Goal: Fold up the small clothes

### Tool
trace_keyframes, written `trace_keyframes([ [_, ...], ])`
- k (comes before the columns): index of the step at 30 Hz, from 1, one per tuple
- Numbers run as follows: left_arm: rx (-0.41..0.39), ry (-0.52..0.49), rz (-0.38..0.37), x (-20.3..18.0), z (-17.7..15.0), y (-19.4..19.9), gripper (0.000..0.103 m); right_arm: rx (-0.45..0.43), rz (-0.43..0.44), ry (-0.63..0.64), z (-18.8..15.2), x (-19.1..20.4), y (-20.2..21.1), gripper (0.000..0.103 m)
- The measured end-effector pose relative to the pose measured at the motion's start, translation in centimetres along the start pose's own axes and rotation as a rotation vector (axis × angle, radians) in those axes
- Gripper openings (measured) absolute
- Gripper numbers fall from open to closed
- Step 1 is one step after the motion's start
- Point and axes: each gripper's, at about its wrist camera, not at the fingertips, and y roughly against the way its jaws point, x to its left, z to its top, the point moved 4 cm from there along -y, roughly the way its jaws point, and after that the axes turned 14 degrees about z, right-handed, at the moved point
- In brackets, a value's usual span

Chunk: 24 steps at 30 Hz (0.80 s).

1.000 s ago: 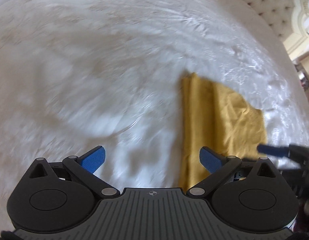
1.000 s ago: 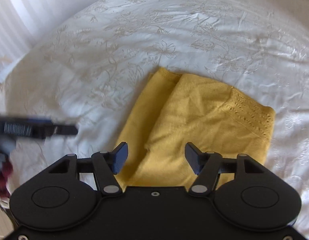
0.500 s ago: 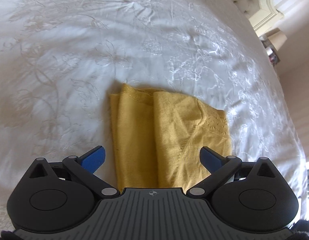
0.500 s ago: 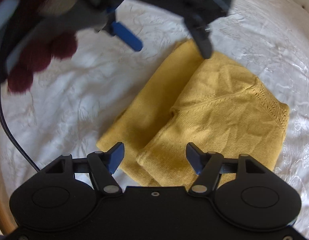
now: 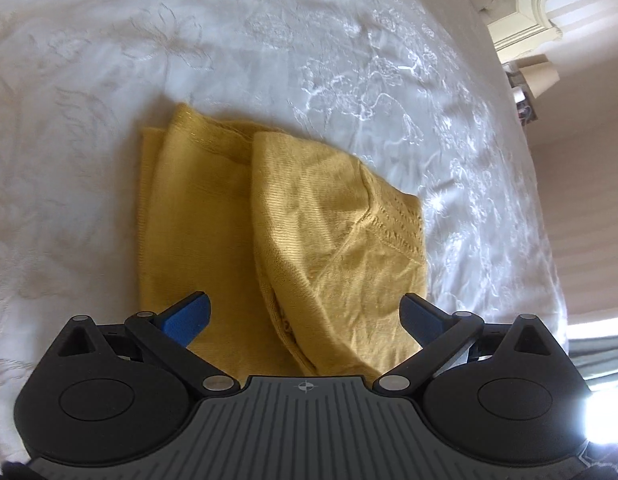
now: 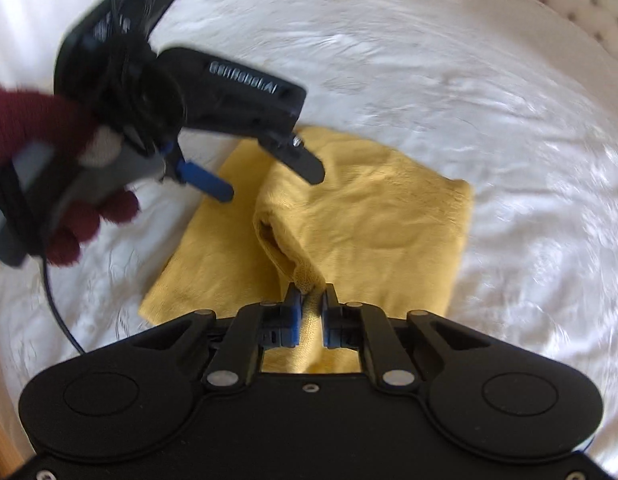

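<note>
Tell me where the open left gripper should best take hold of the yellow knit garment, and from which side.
Probably the near hem of the flat left-hand panel of the yellow knit garment, approached from the near edge with the left gripper. That edge lies free toward the fingers, while the right gripper has just closed on the raised fold's near corner, so a matching hem grip suits lifting both ends together.

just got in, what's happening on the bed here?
A person with a gripper in each hand is folding a yellow knit garment on a white bedspread. The right gripper has just closed on the near edge of the top layer. The left gripper is open, hovering over the garment, gripping nothing. The garment is already partly folded.
</note>
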Motion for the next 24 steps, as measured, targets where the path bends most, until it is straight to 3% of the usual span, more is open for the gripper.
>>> trace_keyframes([
  [4,0.015,0.049,-0.035,-0.5,1.0,-1.8,0.103,0.005,0.018,-0.012,0.0,-0.1,-0.2,0.016],
  [7,-0.025,0.051,-0.033,-1.0,2.0,-2.1,0.1,0.005,0.028,-0.013,-0.2,0.3,-0.2,0.016],
  [9,-0.065,0.038,0.007,-1.3,2.6,-1.9,0.076,0.002,0.033,-0.021,-0.3,0.4,-0.4,0.016],
  [10,-0.072,0.026,0.043,-1.4,2.9,-1.9,0.051,0.001,0.036,-0.025,-0.4,0.5,-0.4,0.016],
  [11,-0.073,0.011,0.086,-1.3,3.1,-2.0,0.038,0.0,0.037,-0.029,-0.4,0.6,-0.5,0.016],
  [12,-0.068,-0.003,0.102,-1.3,3.3,-2.1,0.035,-0.002,0.039,-0.033,-0.5,0.6,-0.4,0.016],
  [14,-0.075,-0.006,0.068,-1.0,3.4,-2.1,0.01,-0.007,0.04,-0.036,-0.6,0.9,-0.3,0.016],
  [16,-0.093,-0.004,0.075,-0.9,3.4,-1.5,0.01,-0.014,0.042,-0.037,-0.6,1.1,0.0,0.015],
  [19,-0.145,-0.092,0.08,-1.8,3.1,0.8,0.01,-0.043,0.063,-0.035,-0.3,1.9,1.1,0.014],
  [21,-0.192,-0.167,0.08,-2.6,2.8,3.2,0.01,-0.062,0.102,-0.025,0.1,2.9,1.9,0.014],
  [24,-0.228,-0.194,0.069,-2.0,2.7,5.7,0.01,-0.051,0.159,0.022,0.4,4.9,1.6,0.014],
])
